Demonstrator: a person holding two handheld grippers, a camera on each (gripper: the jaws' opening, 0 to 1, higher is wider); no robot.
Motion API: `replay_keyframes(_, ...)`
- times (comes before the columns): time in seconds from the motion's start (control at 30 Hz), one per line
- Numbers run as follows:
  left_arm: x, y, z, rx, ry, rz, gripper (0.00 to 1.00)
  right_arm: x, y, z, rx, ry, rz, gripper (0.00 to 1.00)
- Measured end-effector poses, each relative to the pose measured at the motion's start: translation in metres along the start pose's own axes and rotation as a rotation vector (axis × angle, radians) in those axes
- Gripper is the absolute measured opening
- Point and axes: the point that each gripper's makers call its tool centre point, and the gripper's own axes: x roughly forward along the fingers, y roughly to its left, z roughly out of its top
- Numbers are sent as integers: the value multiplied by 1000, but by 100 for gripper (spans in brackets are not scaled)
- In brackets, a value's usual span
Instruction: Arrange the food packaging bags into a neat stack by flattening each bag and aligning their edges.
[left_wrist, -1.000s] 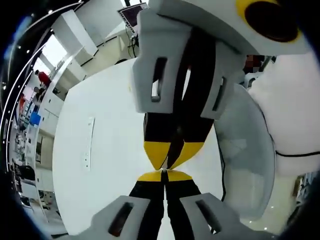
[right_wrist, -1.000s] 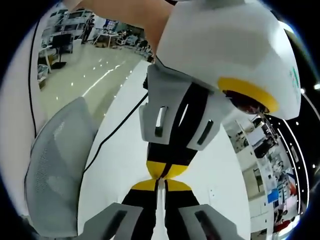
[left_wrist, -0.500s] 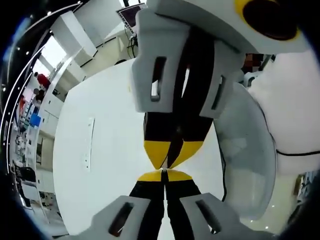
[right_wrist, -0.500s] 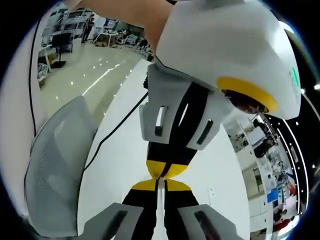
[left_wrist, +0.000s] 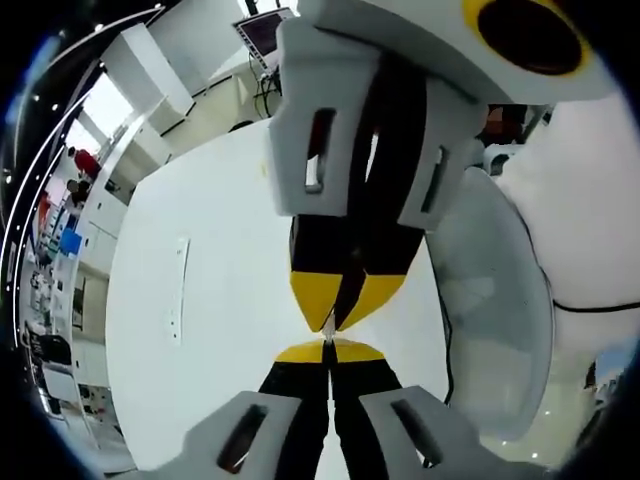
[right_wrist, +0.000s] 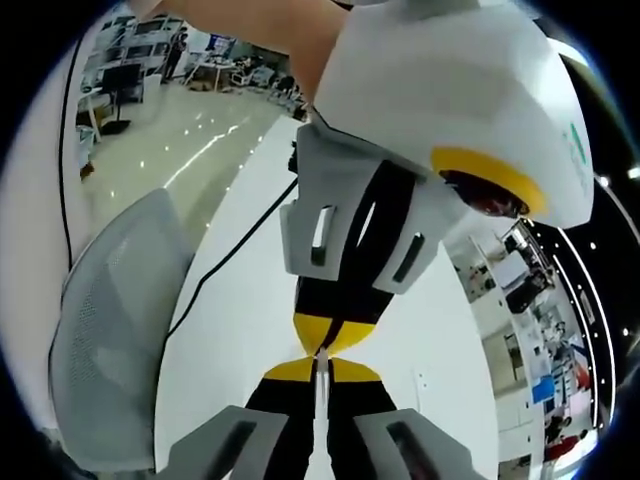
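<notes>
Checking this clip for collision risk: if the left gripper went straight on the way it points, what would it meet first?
The left gripper, jaws closed, points tip to tip at the right gripper, whose yellow-and-black jaws also look closed. It would meet those tips almost at once; whether they already touch is unclear.

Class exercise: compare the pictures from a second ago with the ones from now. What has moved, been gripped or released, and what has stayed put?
Almost nothing has changed. The left gripper and the right gripper still meet tip to tip, both shut, over the white table; the views shift only very slightly. Nothing was taken hold of or let go. The grey mesh chair and the black cable stay where they were.
</notes>
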Motion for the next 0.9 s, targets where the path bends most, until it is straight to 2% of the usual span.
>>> replay_keyframes(0.9, 3, -5, 7, 3, -9, -12, 0, -4, 3, -8, 10, 31, -1, 0)
